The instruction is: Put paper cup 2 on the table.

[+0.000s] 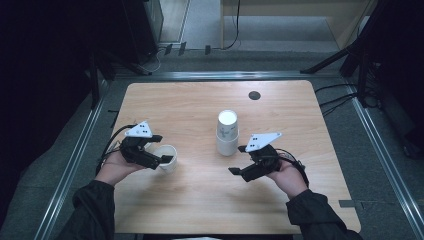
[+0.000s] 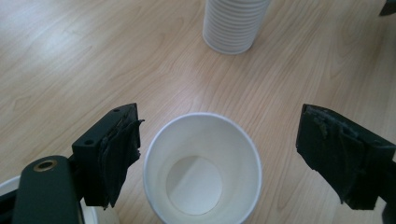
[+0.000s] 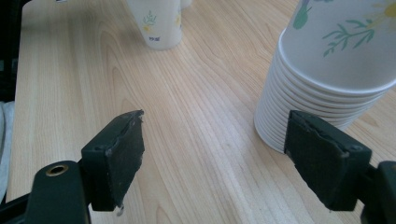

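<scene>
Wooden surface [image 1: 200, 200] carries an upside-down stack of white paper cups [image 1: 227, 132] near its centre, and a single upright paper cup [image 1: 167, 157] stands apart from it at about eight o'clock. At four o'clock from the stack, the right gripper [image 3: 215, 158] hangs with its jaws apart on nothing, the stack's rims just beside one pad. Over the single cup, the left gripper [image 2: 219, 158] has its jaws spread wide, clear of the rim.

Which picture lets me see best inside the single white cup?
The left gripper view: it looks straight down into the single cup, showing its empty bottom. The high view shows it small, beside the left gripper. The right gripper view shows its side, far off.
</scene>
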Motion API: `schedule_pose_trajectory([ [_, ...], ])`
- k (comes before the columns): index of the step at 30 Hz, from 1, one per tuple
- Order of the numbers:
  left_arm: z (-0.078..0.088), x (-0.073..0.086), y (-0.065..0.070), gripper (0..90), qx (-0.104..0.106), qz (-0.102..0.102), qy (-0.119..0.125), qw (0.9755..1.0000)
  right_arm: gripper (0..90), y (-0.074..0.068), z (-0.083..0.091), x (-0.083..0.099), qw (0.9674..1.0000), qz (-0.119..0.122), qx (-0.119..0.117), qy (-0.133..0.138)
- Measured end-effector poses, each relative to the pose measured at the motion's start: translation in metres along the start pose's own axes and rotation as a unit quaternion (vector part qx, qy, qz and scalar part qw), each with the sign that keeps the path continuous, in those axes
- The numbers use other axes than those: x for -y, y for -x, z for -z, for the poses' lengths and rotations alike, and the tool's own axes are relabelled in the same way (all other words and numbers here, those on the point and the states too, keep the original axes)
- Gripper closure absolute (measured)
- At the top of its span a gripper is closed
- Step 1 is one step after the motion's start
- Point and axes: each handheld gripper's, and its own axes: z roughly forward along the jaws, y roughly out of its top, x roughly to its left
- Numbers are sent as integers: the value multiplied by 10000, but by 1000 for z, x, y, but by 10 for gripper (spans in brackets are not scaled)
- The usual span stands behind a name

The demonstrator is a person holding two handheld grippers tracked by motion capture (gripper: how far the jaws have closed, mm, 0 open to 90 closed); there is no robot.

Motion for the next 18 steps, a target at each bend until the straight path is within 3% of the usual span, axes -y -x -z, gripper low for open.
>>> schedule_pose_trajectory([
  [10, 0, -17, 17, 139, 141, 17, 210, 9997, 201, -1, -1, 0, 10000, 25, -2, -34],
  [18, -8, -25, 32, 142, 260, -34, 235, 9994, 201, -2, -1, 0, 10000, 52, -2, -47],
])
